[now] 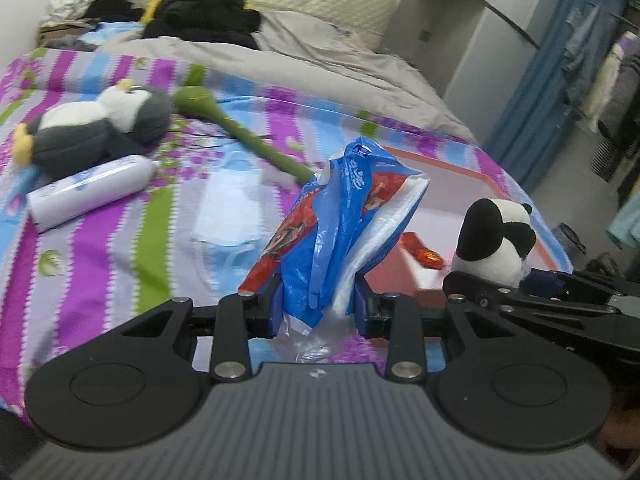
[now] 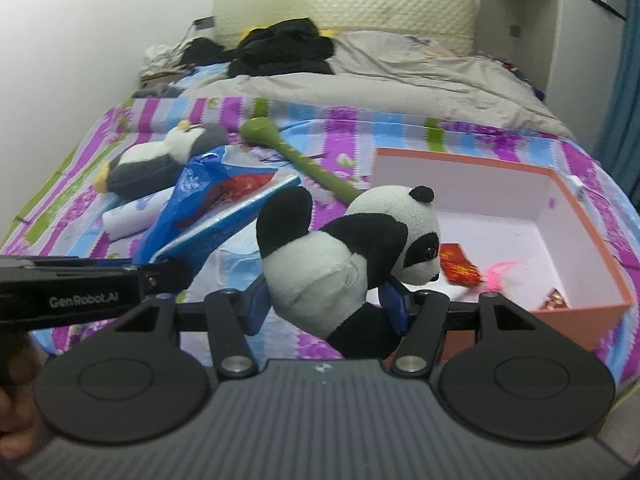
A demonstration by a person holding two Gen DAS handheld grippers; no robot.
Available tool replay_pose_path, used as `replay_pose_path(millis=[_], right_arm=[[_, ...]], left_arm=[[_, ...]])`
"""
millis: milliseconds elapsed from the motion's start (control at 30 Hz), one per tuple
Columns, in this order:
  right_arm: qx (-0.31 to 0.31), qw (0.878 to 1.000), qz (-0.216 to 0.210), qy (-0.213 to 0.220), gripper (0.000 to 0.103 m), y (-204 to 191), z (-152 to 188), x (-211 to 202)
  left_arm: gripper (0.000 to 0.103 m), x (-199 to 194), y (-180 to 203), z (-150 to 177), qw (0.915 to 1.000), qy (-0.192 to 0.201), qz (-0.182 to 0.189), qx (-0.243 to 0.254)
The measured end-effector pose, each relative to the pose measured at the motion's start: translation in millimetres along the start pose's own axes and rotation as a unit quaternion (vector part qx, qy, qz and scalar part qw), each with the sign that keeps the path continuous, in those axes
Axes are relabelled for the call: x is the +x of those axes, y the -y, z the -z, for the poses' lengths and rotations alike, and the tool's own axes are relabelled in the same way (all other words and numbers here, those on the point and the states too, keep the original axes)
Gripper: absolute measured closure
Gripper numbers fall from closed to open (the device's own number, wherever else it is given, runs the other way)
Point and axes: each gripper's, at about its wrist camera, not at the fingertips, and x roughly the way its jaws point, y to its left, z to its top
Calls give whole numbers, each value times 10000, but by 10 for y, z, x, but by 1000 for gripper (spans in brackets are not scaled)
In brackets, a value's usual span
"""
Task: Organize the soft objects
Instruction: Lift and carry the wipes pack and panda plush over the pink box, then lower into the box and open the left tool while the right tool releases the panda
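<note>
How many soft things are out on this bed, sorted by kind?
Plush animals: 2, panda and penguin
Green plush stems: 1
Plastic bags: 1
White rolls: 1
Total: 5

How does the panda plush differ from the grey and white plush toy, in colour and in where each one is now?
The panda plush is black and white; the grey and white plush toy also has yellow parts. The panda is lifted off the bed, clamped in the right gripper near the open box; the grey toy lies on the striped bedsheet, with no gripper on it. In this view the panda sits nearer the camera. Both are soft stuffed animals.
</note>
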Motion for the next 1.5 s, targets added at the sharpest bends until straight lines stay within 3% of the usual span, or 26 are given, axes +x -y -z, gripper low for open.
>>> replay_pose_path(millis=[500,1000,1300,1433,1500], right_arm=[[672,9954,676,46,42,869,33,-53],[1062,9890,935,-442,42,1823,-130,813],[1189,9852,938,-800,41,2341,-122,1414],[1278,9836,839,-953,36,2419,-110,1546],[1319,9830,825,-978,33,2435,-98,1583]], left_arm=[[63,594,787,-305,9964,-282,577,557],[63,1995,1461,-734,9888,-964,791,819],[63,2856,1697,-852,9850,-1324,706,848],[45,3045,1702,-849,9851,-1419,645,732],[45,3059,1701,-834,9851,-1407,647,743]])
